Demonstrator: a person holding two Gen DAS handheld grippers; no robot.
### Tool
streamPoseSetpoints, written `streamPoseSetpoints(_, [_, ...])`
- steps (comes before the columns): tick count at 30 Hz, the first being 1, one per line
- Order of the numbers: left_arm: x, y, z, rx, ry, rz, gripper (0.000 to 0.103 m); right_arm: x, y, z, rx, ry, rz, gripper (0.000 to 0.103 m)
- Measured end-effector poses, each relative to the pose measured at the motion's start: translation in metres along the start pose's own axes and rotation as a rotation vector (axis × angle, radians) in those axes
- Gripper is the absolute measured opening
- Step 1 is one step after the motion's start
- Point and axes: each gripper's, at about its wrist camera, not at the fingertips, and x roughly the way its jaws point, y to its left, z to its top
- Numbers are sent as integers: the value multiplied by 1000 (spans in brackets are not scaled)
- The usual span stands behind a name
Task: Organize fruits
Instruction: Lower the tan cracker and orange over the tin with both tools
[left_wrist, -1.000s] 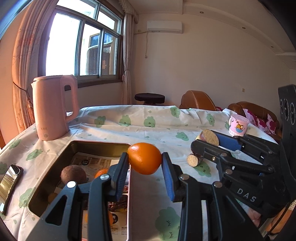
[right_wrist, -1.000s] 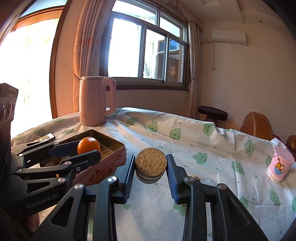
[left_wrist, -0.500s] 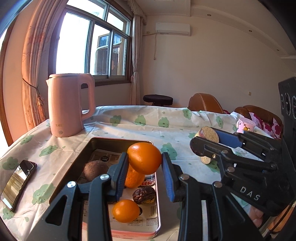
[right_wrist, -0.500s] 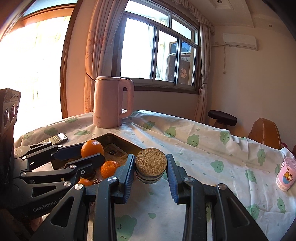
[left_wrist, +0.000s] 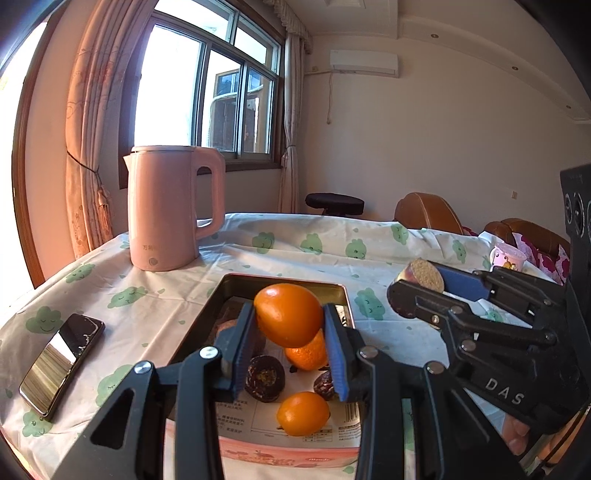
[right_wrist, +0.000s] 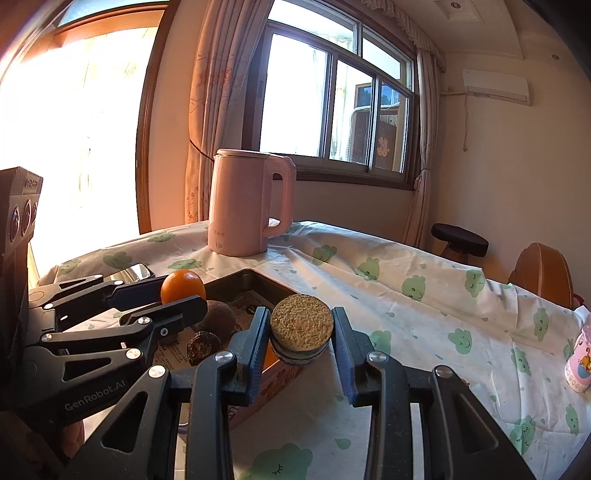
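My left gripper (left_wrist: 290, 317) is shut on an orange (left_wrist: 288, 314) and holds it above the metal tin tray (left_wrist: 280, 280). In the tray lie two more small oranges (left_wrist: 303, 412), a brown round fruit and dark halved fruits (left_wrist: 265, 377). My right gripper (right_wrist: 301, 326) is shut on a short piece of sugarcane (right_wrist: 301, 325), its tan cut face toward the camera, at the tray's right rim (right_wrist: 273, 284). The left wrist view shows the right gripper (left_wrist: 413, 284) with the sugarcane (left_wrist: 421, 275) to the right of the tray. In the right wrist view the left gripper (right_wrist: 181, 291) carries the orange (right_wrist: 183, 285) over the tray.
A pink kettle (left_wrist: 171, 206) stands behind the tray on the cloth-covered table (left_wrist: 295, 243). A phone (left_wrist: 61, 363) lies to the tray's left. A small pink cup (left_wrist: 506, 256) sits at the far right edge. Chairs and a stool stand beyond the table.
Both grippers have moved sideways toward the tray with their loads. The orange now hangs over the tray's inside, and the sugarcane has reached the tray's right rim. Neither grip has changed.
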Motion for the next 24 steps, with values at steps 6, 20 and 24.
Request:
streamPoseSetpoints(6, [-3,11,-1,-7,-3,24,38,3,8,2,-11,2,13,36])
streamPoseSetpoints(20, [-5,35,-8,-27,8,64,38,18,26,6,-26,19,47,36])
streamPoseSetpoints(24, [-6,41,-9,-32,14,71,38,23,31,5,-29,26,57,36])
